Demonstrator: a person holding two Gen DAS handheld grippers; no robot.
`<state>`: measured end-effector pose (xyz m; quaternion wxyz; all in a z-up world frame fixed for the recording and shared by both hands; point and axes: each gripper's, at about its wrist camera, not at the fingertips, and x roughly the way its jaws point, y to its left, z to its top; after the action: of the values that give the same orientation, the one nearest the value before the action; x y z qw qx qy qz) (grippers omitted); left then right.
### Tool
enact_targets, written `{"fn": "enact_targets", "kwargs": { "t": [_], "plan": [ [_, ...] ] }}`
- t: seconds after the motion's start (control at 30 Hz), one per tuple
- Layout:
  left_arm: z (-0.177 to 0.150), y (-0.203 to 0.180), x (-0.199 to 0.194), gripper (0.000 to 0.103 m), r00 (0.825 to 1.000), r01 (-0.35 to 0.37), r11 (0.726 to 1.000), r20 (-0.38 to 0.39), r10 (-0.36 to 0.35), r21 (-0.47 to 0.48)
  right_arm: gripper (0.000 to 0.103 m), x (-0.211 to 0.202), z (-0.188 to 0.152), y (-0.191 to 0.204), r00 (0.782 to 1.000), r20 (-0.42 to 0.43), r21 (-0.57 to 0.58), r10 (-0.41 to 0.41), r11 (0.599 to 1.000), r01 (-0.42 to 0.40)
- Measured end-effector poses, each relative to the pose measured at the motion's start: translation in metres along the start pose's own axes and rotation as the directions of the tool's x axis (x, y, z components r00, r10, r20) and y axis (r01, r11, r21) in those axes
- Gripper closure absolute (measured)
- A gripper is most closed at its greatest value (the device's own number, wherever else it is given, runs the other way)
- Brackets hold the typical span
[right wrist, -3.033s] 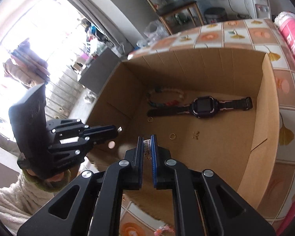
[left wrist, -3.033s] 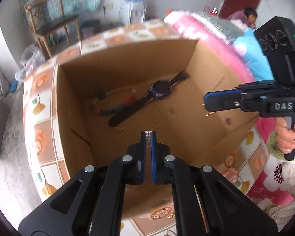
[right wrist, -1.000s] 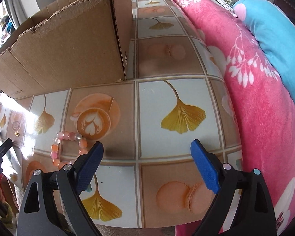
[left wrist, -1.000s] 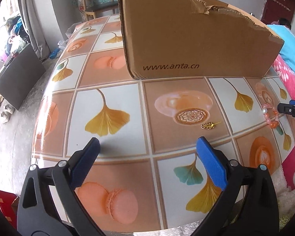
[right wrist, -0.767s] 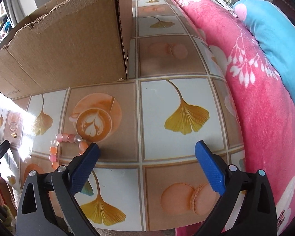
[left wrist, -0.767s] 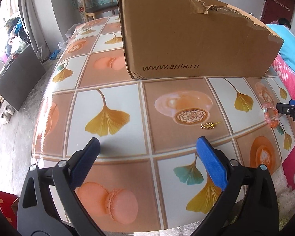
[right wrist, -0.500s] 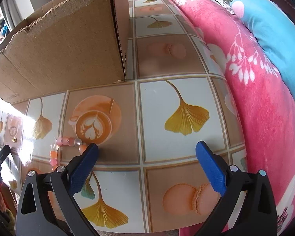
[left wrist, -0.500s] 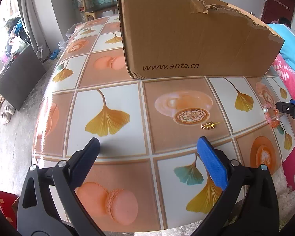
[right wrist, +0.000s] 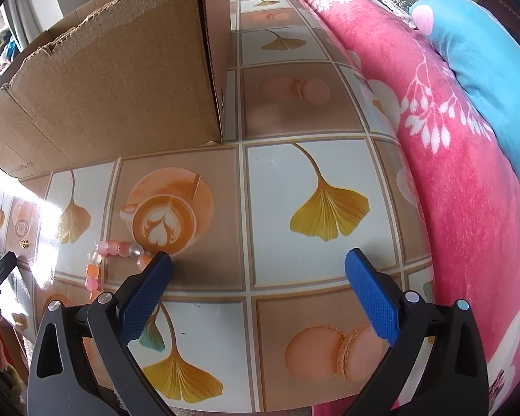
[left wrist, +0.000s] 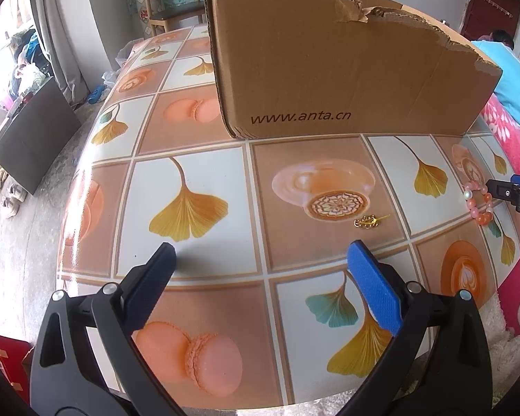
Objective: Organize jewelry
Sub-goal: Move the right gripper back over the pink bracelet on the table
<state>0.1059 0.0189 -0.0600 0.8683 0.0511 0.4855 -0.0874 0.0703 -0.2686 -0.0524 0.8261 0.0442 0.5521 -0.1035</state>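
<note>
1. Hovering wide open & empty, right gripper (right wrist: 258, 263) has bead bracelet (right wrist: 112, 254) just beside its left finger, not between jaws.
2. L gripper (left wrist: 260, 254), also spread & empty, sits short of gold brooch (left wrist: 367, 222).
3. Best move, likely: centre jaws over each pc before closing; cardboard box (left wrist: 329, 59) stands beyond.

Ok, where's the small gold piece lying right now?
In the left wrist view the gold piece lies on the tablecloth just below the printed mandala cup, in front of the cardboard box, ahead of the left gripper's right finger.
</note>
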Motion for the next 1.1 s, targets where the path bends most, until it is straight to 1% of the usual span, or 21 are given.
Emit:
{"fn": "enact_targets", "kwargs": {
  "t": [0.83,1.1],
  "plan": [
    [0.0023,-0.0002,0.001,0.007,1.0,0.001,1.0,-0.016,-0.001,0.0,0.006,0.0033,0.0026,-0.0028,1.0,-0.022,-0.007,0.011,1.0,-0.011],
    [0.0018,-0.0008,0.0012,0.007,1.0,0.007,1.0,-0.019,-0.006,0.011,0.006,0.002,0.0004,-0.002,1.0,-0.008,-0.016,0.013,1.0,-0.013]
  ]
}}
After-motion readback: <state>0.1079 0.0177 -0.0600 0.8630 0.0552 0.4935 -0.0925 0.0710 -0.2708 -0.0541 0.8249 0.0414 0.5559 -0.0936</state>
